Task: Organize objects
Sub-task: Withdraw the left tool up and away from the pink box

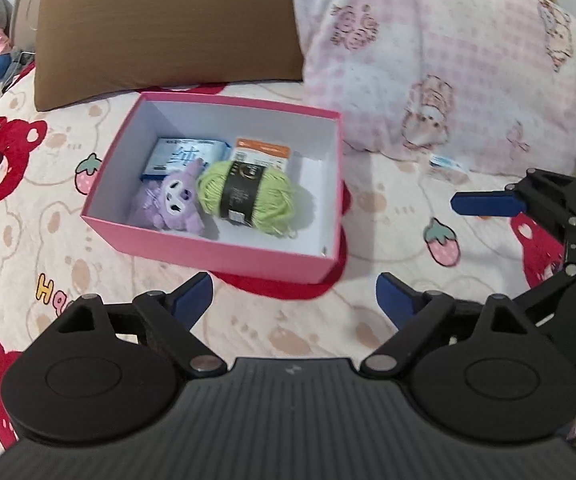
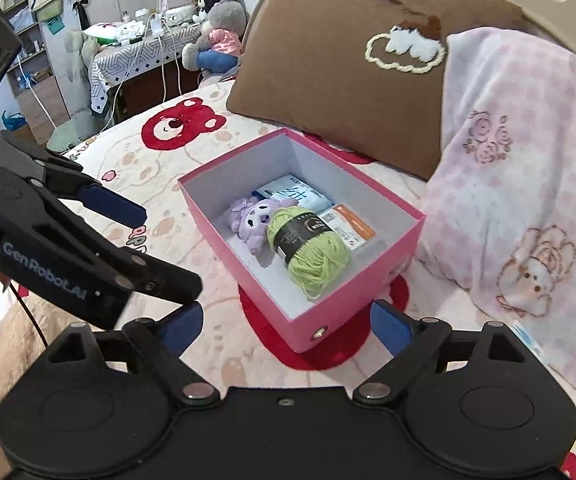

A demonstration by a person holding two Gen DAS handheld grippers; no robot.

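Jaws spread, both grippers empty; pink box [image 1: 224, 254], white inside, holds green yarn [image 1: 248, 196], purple plush [image 1: 176, 204].

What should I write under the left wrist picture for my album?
Open pink cardboard box on the bear-print bedspread, holding green yarn ball, purple plush toy and two packets.

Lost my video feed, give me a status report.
Left claw and right claw open, empty. Pink cardboard box on bed holds green yarn ball, purple plush toy, two packets. Nothing blocking the box.
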